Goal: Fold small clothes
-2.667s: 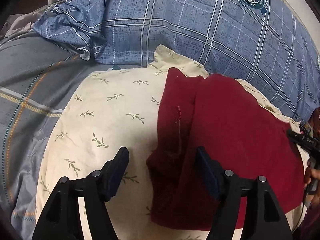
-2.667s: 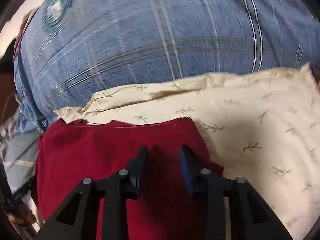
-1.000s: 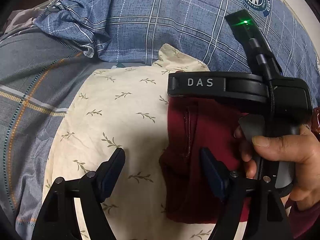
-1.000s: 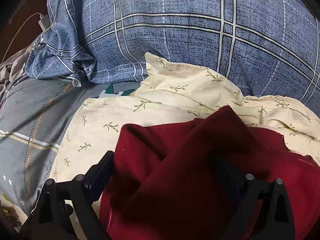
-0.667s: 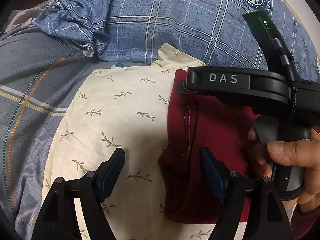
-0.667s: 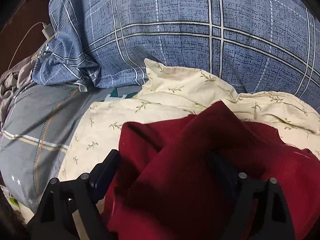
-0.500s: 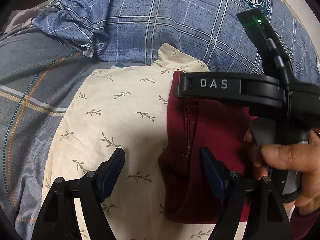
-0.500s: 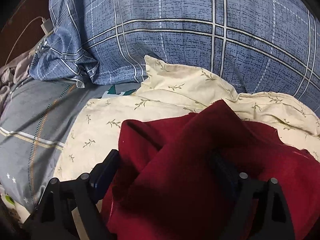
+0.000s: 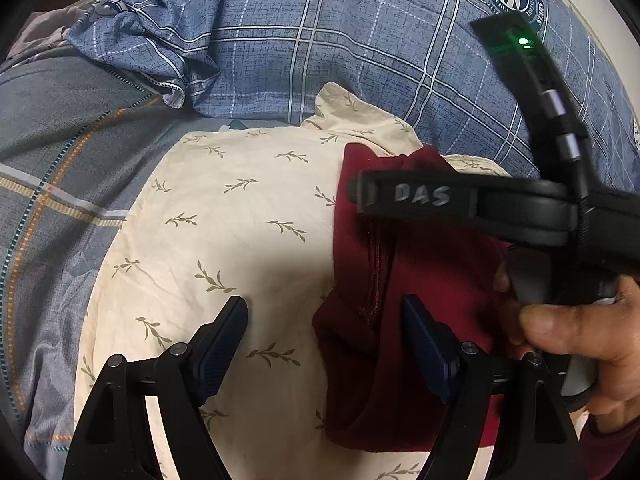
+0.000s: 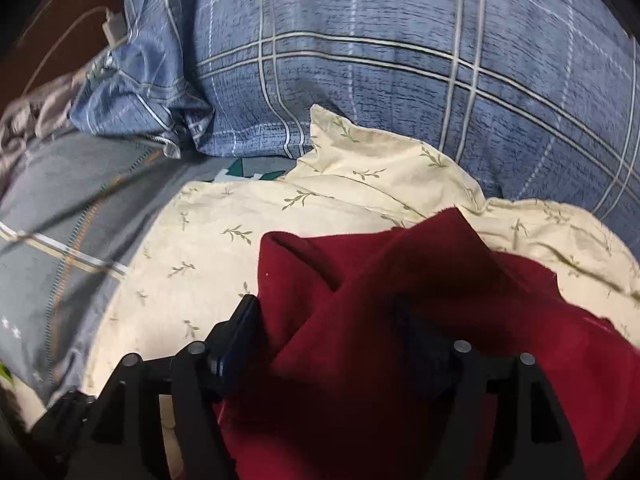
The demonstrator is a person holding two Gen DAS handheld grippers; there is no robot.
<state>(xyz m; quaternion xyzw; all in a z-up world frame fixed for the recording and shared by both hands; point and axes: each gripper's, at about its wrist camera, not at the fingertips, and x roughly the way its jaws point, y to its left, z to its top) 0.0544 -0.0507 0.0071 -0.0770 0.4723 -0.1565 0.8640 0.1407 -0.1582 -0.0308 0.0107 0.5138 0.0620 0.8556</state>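
A dark red garment [image 9: 416, 292] lies partly folded on a cream leaf-print cloth [image 9: 240, 240]. My left gripper [image 9: 324, 340] is open, hovering over the garment's left edge and the cream cloth, holding nothing. The right gripper's black body marked DAS [image 9: 460, 204], held by a hand [image 9: 576, 332], lies across the garment in the left wrist view. In the right wrist view the red garment [image 10: 400, 320] bunches over and between the right gripper's [image 10: 340, 332] wide-apart fingers [image 10: 244, 328]; the right finger is mostly buried in cloth.
A blue plaid pillow [image 9: 360, 40] lies behind the cream cloth, also in the right wrist view [image 10: 400, 60]. Grey striped bedding [image 9: 60, 160] spreads to the left. A white charger and cable [image 10: 112, 24] sit at the far left edge.
The right gripper swung from the garment's far side to over it and spread open in the red cloth. In the last second it shifted slightly. The left gripper stayed still and open.
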